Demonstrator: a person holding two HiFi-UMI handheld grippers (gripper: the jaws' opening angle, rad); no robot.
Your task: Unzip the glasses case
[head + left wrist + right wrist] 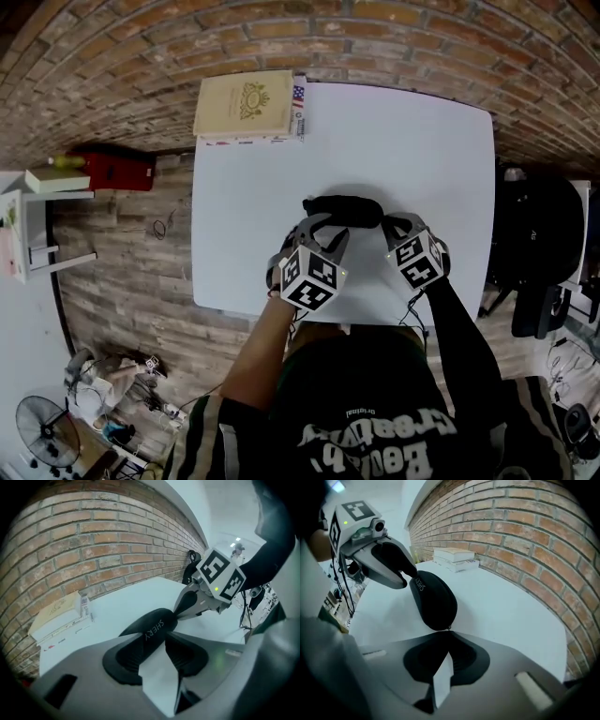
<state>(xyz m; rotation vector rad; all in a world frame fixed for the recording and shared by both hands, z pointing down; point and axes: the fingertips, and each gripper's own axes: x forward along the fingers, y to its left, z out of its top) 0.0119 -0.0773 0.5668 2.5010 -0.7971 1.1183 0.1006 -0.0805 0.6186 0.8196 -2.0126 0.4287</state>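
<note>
Black glasses case (342, 211) lies on the white bench (394, 141), toward my edge. Left gripper (323, 230) tilts down, jaws wide, straddling the case's left end. Only the left gripper view lets me see the lettering on the case (150, 625). Right gripper (394, 228) tilts down at the right end, jaws closed together. Only its own view shows a tiny zip pull (449, 629) at their tips; pinched or not, I can't tell.

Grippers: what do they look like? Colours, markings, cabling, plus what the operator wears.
Both the left gripper and right gripper have light grey moulded bodies with black ribbed pads. Each carries a white cube of black square markers, plus a green light. Thin black cables trail off. The person wears a black top with white lettering; black right sleeve.
</note>
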